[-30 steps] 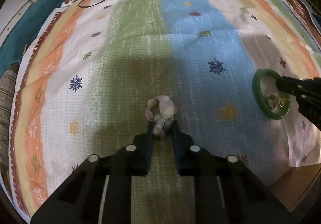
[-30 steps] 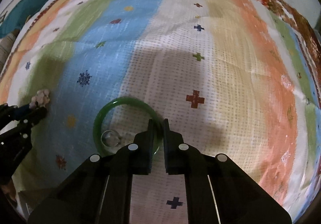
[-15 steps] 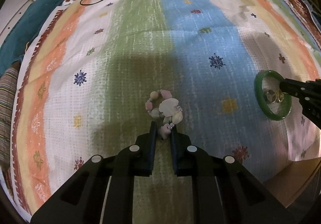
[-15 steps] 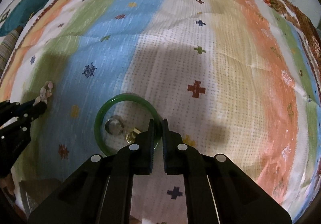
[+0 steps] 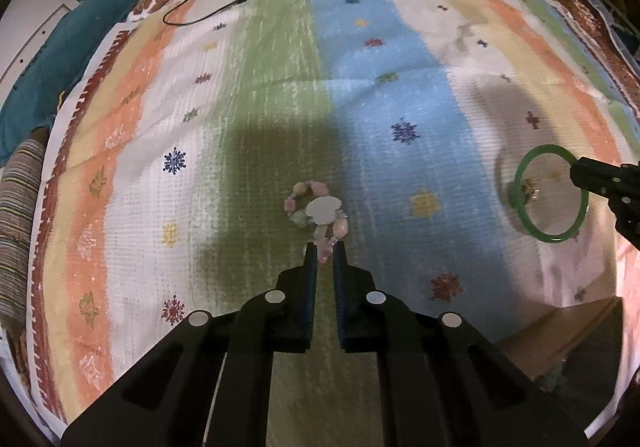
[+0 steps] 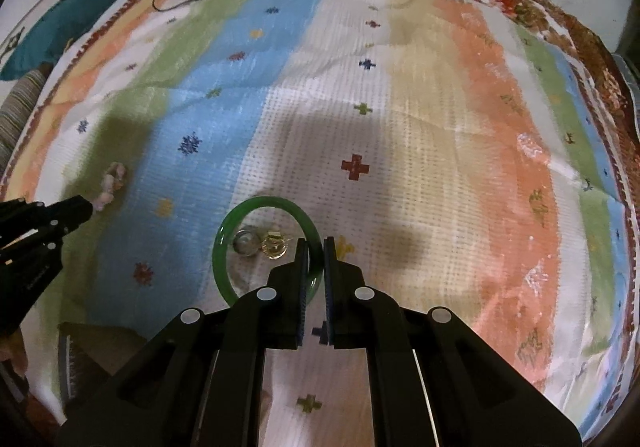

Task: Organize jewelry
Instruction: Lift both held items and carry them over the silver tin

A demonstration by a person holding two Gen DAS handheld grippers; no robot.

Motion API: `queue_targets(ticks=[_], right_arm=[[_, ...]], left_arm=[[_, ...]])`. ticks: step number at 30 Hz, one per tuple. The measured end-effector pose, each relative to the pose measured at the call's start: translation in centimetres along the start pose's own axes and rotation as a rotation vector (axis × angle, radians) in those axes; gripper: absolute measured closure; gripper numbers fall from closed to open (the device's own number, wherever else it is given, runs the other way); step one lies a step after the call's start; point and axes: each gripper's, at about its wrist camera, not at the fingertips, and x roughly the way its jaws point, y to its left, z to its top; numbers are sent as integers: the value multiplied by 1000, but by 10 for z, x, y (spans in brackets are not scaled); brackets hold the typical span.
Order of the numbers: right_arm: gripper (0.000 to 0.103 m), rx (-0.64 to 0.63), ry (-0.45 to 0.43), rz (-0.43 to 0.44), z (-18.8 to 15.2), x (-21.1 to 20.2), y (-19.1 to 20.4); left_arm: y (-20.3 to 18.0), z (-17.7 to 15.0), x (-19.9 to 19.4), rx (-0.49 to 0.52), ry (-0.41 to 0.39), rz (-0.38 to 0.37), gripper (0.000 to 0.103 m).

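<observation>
My left gripper is shut on a pink and white beaded bracelet, which hangs forward from its tips over the striped cloth. My right gripper is shut on the rim of a green bangle, held above the cloth. Through the bangle I see a silver ring and a gold ring lying on the cloth. In the left wrist view the bangle and right gripper show at the right. In the right wrist view the bracelet and left gripper show at the left.
A colourful striped bedcover covers the whole surface. A black cable lies at its far edge. A teal cushion sits at the far left. A brown box corner shows at the near right of the left wrist view.
Both grippers have risen and drawn back from the cloth. The bracelet has lifted and hangs open from the left tips. The bangle has lifted, leaving the two rings on the cloth.
</observation>
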Motion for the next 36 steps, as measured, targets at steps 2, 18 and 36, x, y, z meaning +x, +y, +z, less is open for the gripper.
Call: queue_targets(ticks=[2,18,36], right_arm=[[95,3,-7,5,-1,-6,2],[95,26,-42,44,-14,-34,4],[94,30,-21,48,-9,-21,-6]], left_arm=[[-2,0,-5,2,-5,-6,99],[9,1,-32,-83,-29,-73,102],[11,2,15,-31,41,-17,73]])
